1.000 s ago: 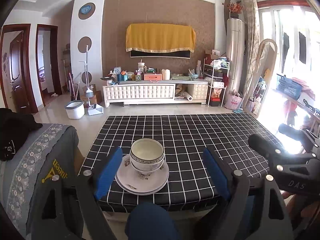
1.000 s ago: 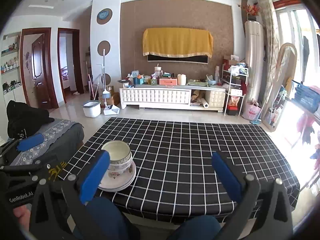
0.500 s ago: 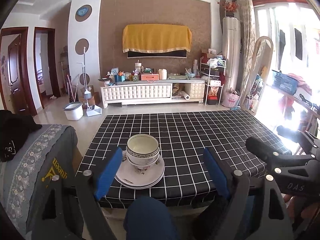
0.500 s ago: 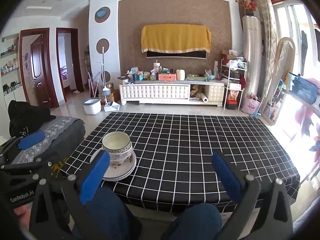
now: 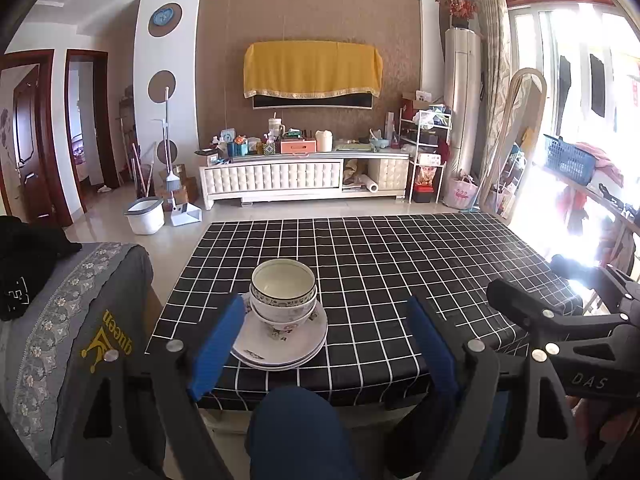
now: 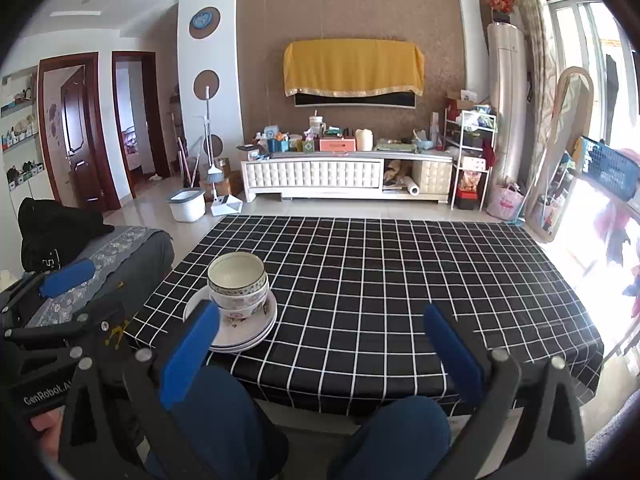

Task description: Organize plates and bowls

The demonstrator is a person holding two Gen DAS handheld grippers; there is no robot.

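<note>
Lettering I can read: "DAS" on my right gripper (image 6: 324, 344), "GenRobot.AI" on my left gripper (image 5: 324, 340); both spread wide, empty, short of the stacked bowls (image 5: 283, 294).

Bare checked tablecloth (image 6: 380, 280) right of stacked bowls (image 6: 238, 284), plates (image 6: 244, 332).

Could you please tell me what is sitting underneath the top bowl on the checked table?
The top bowl nests in a second, floral bowl, which stands on stacked white plates. The plates' centres and the lower bowl's inside are covered.
</note>
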